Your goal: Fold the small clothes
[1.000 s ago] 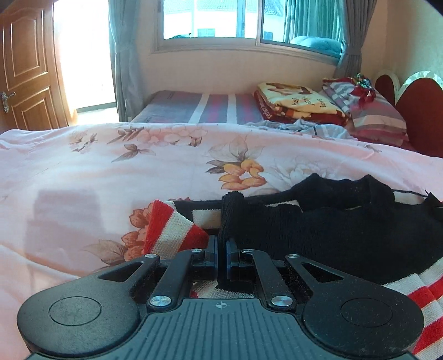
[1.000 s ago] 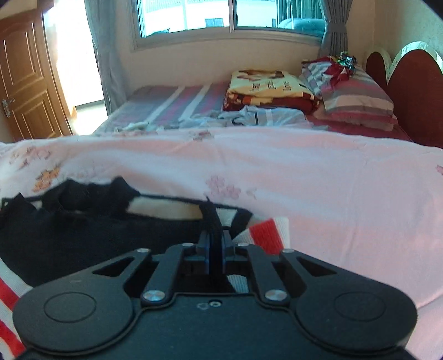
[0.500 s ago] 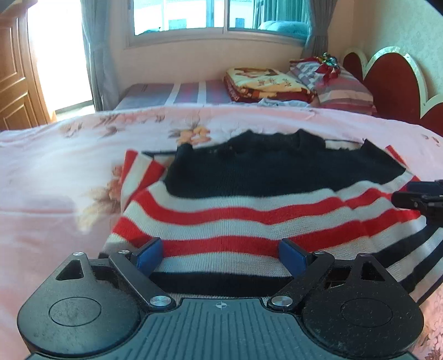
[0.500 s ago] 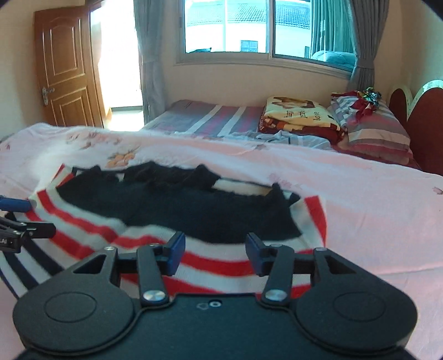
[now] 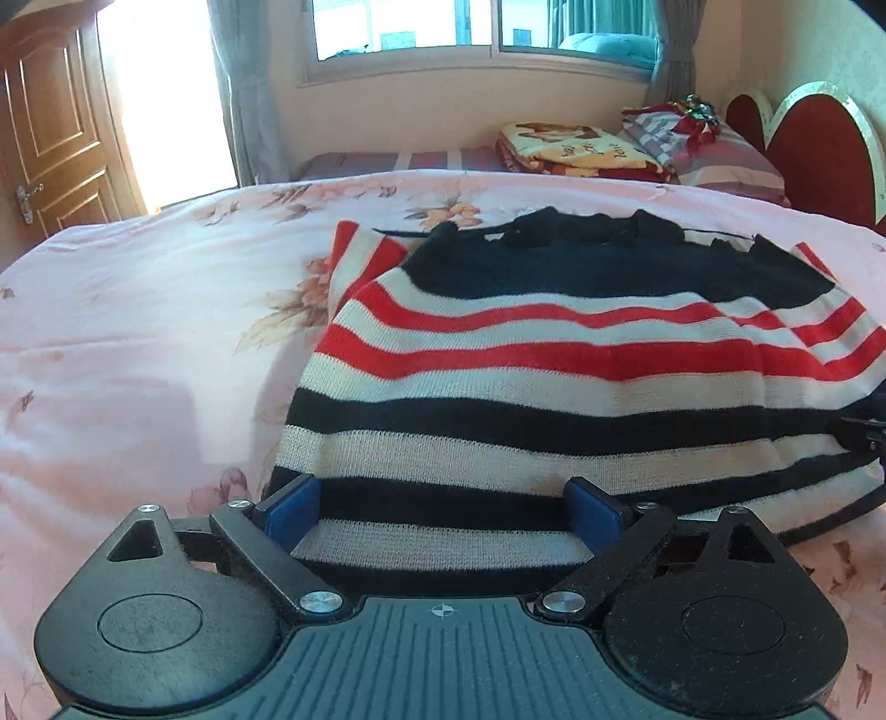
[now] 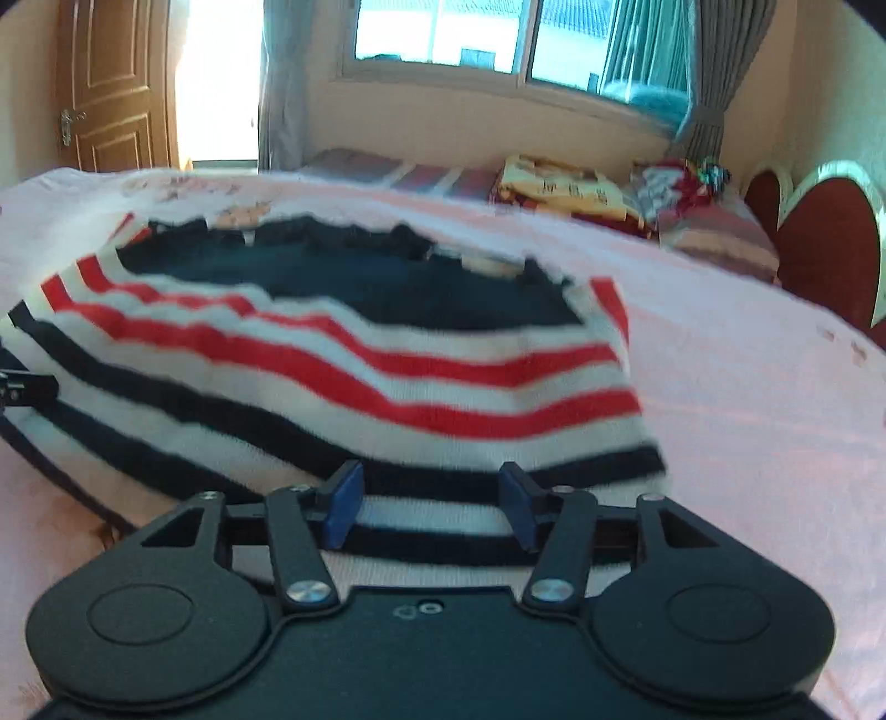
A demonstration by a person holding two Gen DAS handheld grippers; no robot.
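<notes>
I am looking past my left gripper (image 5: 440,507), whose jaws are standing wide apart over the near hem of the sweater (image 5: 559,354), gripping nothing. My right gripper (image 6: 431,507) is also gaping wide above the hem; whether the pads are touching the knit I cannot tell, and this view is blurring. The sweater is lying on the pink bedspread (image 5: 138,332), with folded blankets (image 5: 576,149) sitting beyond.

Bright daylight pours in from the window (image 5: 476,27) and the doorway (image 5: 166,99) far ahead of each gripper, blowing both out white. The left view is sharp; the right is motion-blurred. Fisheye bends the edges, corners dark.
</notes>
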